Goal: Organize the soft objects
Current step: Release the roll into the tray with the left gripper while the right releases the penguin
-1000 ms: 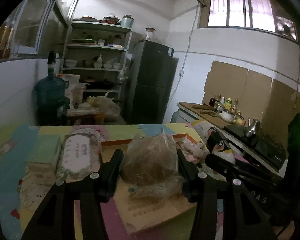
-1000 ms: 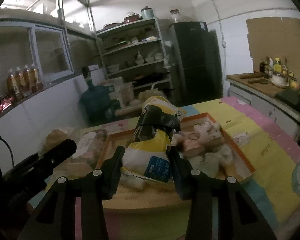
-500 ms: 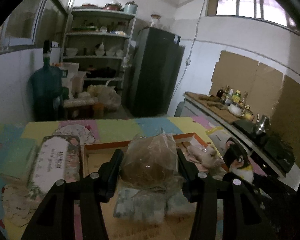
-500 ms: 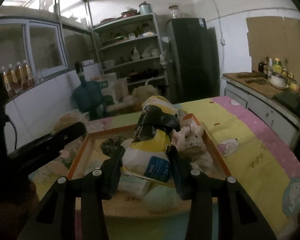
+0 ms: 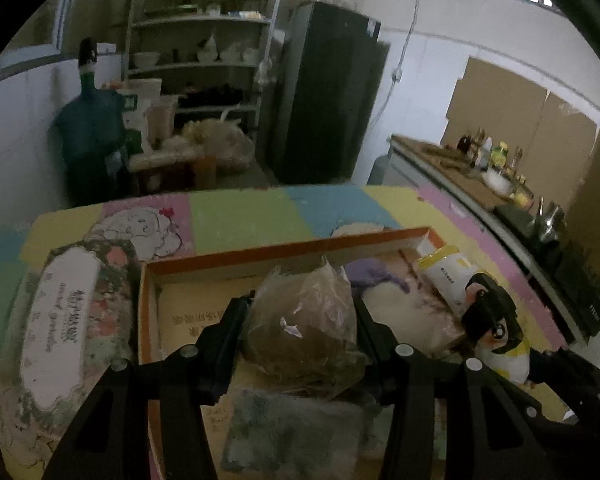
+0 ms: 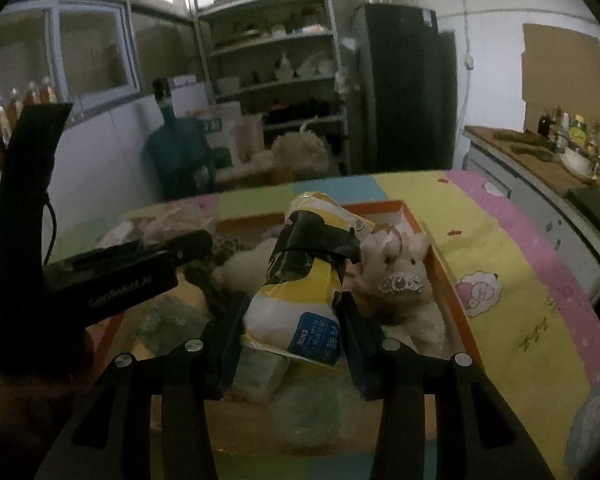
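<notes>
My left gripper (image 5: 300, 332) is shut on a clear plastic bag with a brown lump inside (image 5: 304, 332), held over the orange-rimmed box (image 5: 284, 250). My right gripper (image 6: 290, 320) is shut on a yellow and white packet with a black band (image 6: 300, 280), held over the same box (image 6: 452, 300). That packet also shows at the right of the left wrist view (image 5: 472, 312). A pale plush pig (image 6: 392, 272) lies in the box to the right of the packet. A grey-green soft pack (image 5: 292, 432) lies in the box below the bag.
A flowered tissue pack (image 5: 64, 332) lies left of the box on the pastel patchwork table cover (image 5: 240, 212). A counter with bottles and a kettle (image 5: 496, 168) runs along the right. Shelves, a dark fridge (image 5: 328, 92) and a water jug stand behind the table.
Both grippers have moved forward and lower over the box with their loads still held. The left gripper has come in beside the right one, and the box contents now lie close under both.
</notes>
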Available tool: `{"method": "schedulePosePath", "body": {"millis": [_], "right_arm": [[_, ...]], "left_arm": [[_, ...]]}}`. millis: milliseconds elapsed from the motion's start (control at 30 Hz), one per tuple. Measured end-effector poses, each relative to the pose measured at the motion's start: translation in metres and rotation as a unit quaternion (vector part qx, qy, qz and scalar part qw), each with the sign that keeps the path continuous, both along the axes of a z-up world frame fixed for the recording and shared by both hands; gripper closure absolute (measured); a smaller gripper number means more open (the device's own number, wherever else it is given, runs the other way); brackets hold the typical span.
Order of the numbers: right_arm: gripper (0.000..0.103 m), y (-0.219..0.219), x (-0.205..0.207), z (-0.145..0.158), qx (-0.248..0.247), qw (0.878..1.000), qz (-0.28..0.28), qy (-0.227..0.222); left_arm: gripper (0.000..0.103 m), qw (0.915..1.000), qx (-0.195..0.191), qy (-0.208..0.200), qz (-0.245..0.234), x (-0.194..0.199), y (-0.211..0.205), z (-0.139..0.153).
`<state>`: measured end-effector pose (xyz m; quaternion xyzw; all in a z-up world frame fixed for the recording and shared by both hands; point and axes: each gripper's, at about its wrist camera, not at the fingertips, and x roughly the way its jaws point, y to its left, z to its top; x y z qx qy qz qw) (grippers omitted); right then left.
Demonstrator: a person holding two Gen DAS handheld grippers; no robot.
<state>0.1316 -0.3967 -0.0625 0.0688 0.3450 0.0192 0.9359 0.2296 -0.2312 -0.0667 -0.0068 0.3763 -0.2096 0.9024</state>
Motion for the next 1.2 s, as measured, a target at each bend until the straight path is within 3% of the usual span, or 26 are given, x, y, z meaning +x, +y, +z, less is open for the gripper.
{"method": "schedulePosePath", "body": {"millis": [200,367,400,633,1000,1200], "right_arm": [[0.056,-0.002,0.011,-0.013,0.0,1.0,0.008,0.018],[0.043,-0.005,0.012,-0.018,0.004,1.0,0.005,0.013],[0.041,-0.005,0.01,-0.016,0.005,1.0,0.004,0.008],[0.035,-0.006,0.002,-0.01,0.009,1.0,0.002,-0.009],[0.035,-0.002,-0.026,0.004,0.029,0.998,-0.041,-0.048],[0.032,0.025,-0.051,0.016,0.031,0.994,-0.06,-0.088]], "left_arm": [[0.05,0.9988,-0.003,0.048,0.011,0.018,0.002,-0.017],[0.046,0.9959,-0.016,0.085,0.024,0.026,0.008,-0.026],[0.042,0.9958,-0.012,0.086,0.029,0.025,0.008,-0.026],[0.02,0.999,-0.021,0.035,0.021,0.009,0.008,-0.008],[0.019,0.998,-0.029,-0.042,0.036,-0.049,0.045,0.037],[0.019,0.9886,-0.007,-0.117,0.094,-0.103,0.091,0.065]]}}
